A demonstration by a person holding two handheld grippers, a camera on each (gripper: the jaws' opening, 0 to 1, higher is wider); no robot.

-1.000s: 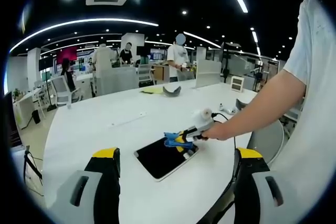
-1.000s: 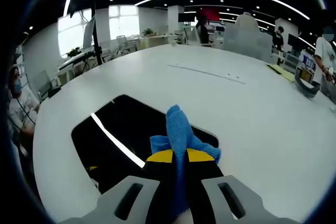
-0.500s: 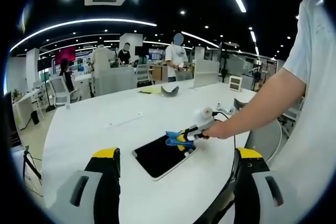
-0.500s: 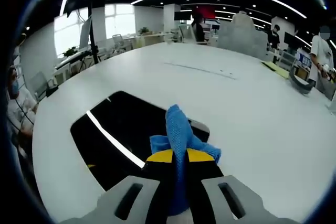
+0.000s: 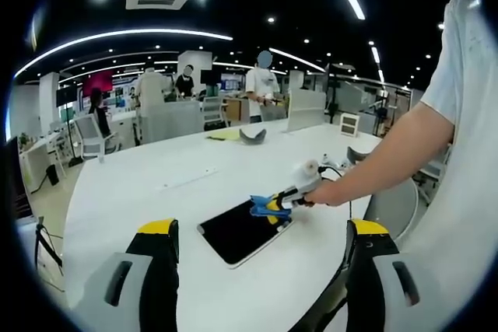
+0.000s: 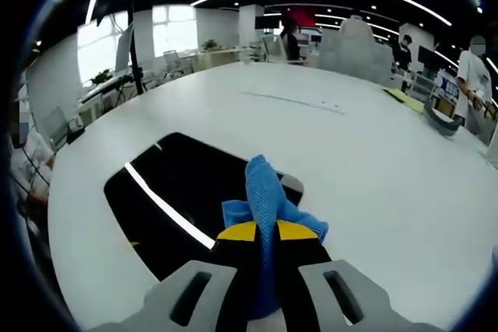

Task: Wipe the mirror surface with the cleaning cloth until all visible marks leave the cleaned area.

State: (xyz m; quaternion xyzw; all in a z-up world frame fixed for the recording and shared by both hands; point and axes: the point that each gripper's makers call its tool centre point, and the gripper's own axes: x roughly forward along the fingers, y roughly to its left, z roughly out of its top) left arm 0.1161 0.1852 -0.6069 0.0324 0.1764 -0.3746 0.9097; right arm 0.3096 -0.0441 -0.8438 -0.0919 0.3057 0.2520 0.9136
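Note:
A dark rectangular mirror lies flat on the white table, reflecting a bright ceiling strip. My right gripper is shut on a blue cleaning cloth, which rests over the mirror's corner nearest the person. A person's hand holds that gripper. In the left gripper view my left gripper stands open, its two yellow-tipped jaws wide apart, well back from the mirror with nothing between them.
A grey curved object and a yellow sheet lie at the table's far side. Small white items and a cable lie beside the person's arm. People and chairs stand beyond the table; the table's edge curves round on the left.
The right gripper has slid the cloth a little along the mirror's near corner; more of the mirror's edge shows beside the cloth. The left gripper has stayed put.

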